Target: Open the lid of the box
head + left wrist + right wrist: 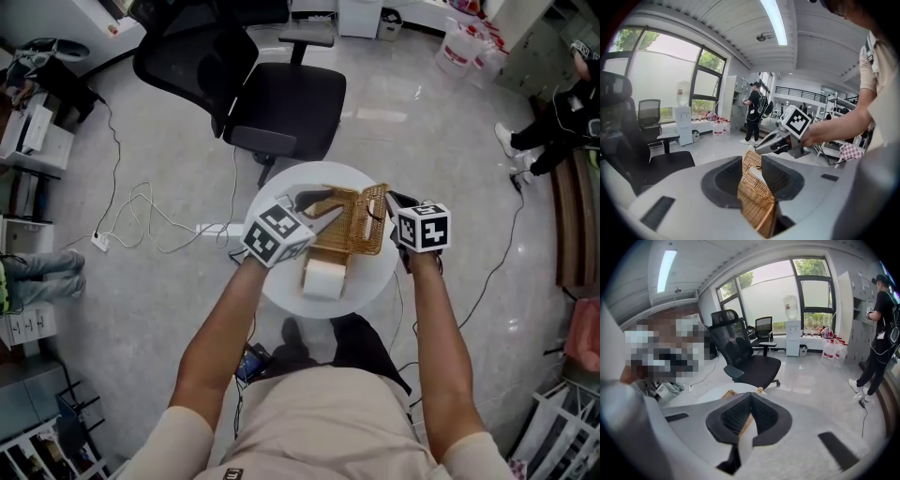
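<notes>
Left gripper (pixel 323 210): jaws clamped on the woven wall of the wicker box (pixel 337 232).
Right gripper (pixel 387 202): jaws pinch the edge of the lid (pixel 374 218), which is raised on edge.
Box: on the round white table (pixel 281 286), beside a white roll (pixel 323 278).
Beyond: black office chair (pixel 281 103).

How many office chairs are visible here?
2. The near chair stands beyond the table; the far chair is by the window, beside the water dispenser. More may be hidden.
</notes>
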